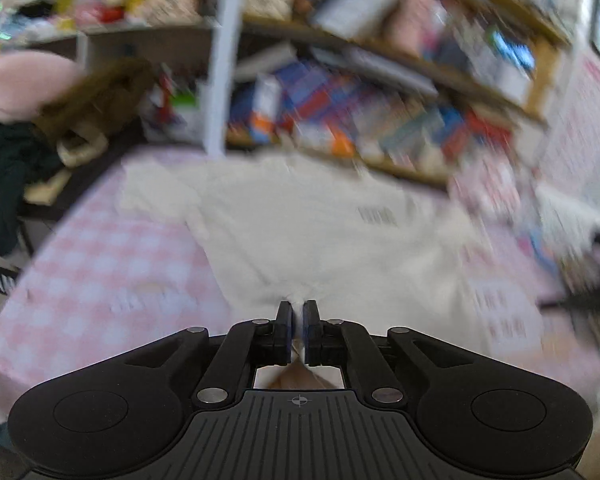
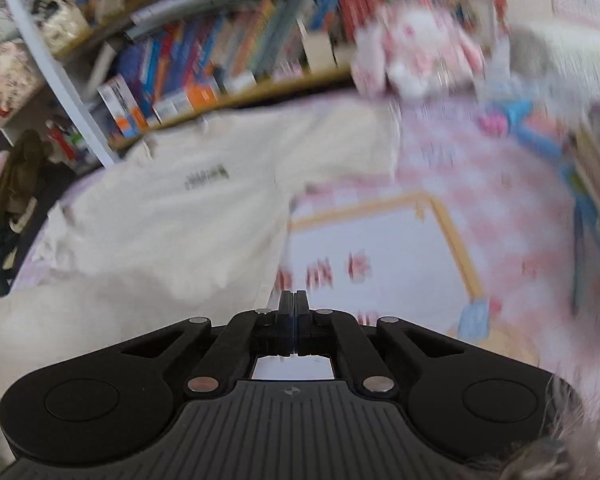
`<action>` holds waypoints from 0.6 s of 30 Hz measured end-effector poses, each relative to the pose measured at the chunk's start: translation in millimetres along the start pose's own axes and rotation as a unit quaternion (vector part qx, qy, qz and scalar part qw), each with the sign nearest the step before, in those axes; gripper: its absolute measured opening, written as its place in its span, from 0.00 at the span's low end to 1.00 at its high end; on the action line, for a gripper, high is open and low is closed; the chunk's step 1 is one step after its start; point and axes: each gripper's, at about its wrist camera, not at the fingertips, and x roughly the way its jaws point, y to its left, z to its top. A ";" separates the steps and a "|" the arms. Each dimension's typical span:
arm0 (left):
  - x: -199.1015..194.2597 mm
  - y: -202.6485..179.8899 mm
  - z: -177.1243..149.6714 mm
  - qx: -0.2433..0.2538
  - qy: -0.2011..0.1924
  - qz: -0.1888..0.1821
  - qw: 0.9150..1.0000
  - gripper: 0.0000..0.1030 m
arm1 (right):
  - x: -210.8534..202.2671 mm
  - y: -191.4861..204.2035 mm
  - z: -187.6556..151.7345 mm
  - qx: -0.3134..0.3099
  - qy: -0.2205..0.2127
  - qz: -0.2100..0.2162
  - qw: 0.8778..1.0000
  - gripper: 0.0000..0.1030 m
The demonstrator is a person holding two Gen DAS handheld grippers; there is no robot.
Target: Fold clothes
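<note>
Nearest the left wrist camera, the left tool (image 1: 299, 307) pinches a bunched fold of the cream T-shirt (image 1: 312, 236) between its nearly closed pads. That shirt lies spread over the bench (image 1: 100, 272), which wears a pink-and-white checked cloth, with a small dark print on the chest. Seen from the right wrist, the right tool (image 2: 295, 298) is closed tight at the shirt's edge; blur hides whether any fabric sits between the pads. Beside it on the cloth lies a white mat with a yellow border (image 2: 380, 248). Bookshelves (image 2: 220, 60) stand behind the bench.
</note>
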 end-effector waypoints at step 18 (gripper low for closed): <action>34.7 63.1 -25.0 -0.011 0.025 0.089 0.996 0.47 | 33.4 88.0 -101.7 -0.136 0.093 -0.005 0.986 0.52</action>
